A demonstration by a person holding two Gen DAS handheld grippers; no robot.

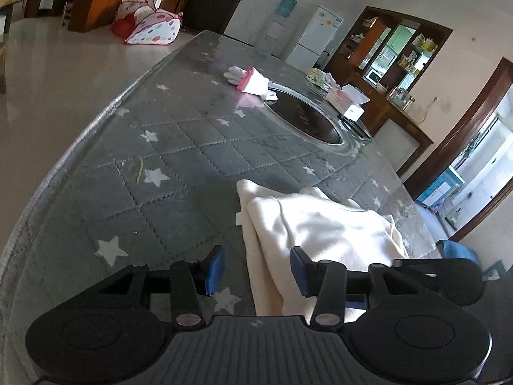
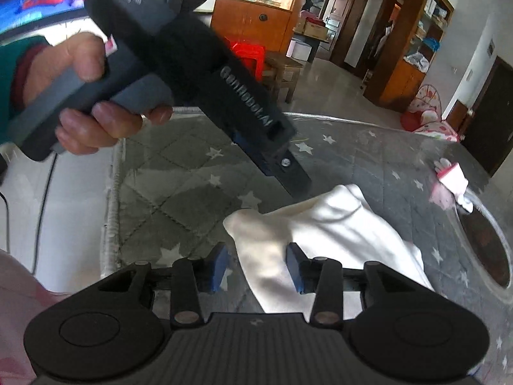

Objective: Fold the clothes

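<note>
Both tools, left tool (image 1: pixel 258 271) and right tool (image 2: pixel 258 268), stand half open, gripping nothing; I fear the cream garment (image 1: pixel 323 224) unfolds if snagged.

Daylight is glaring off the floor (image 1: pixel 64 73) ahead-left, fisheye edges are bending, and the hand (image 2: pixel 86 96) is blurring.

Surface: grey quilted cover (image 1: pixel 179 147) with white stars, over a round table.
Cream garment (image 1: pixel 320 224): lies folded on the cover, just ahead of both tongs.
Pink-and-white glove (image 1: pixel 253 80): sits far beyond the tongs, at the dark round inset (image 1: pixel 307 118).
White box (image 1: pixel 344 98): rests past the inset.
</note>
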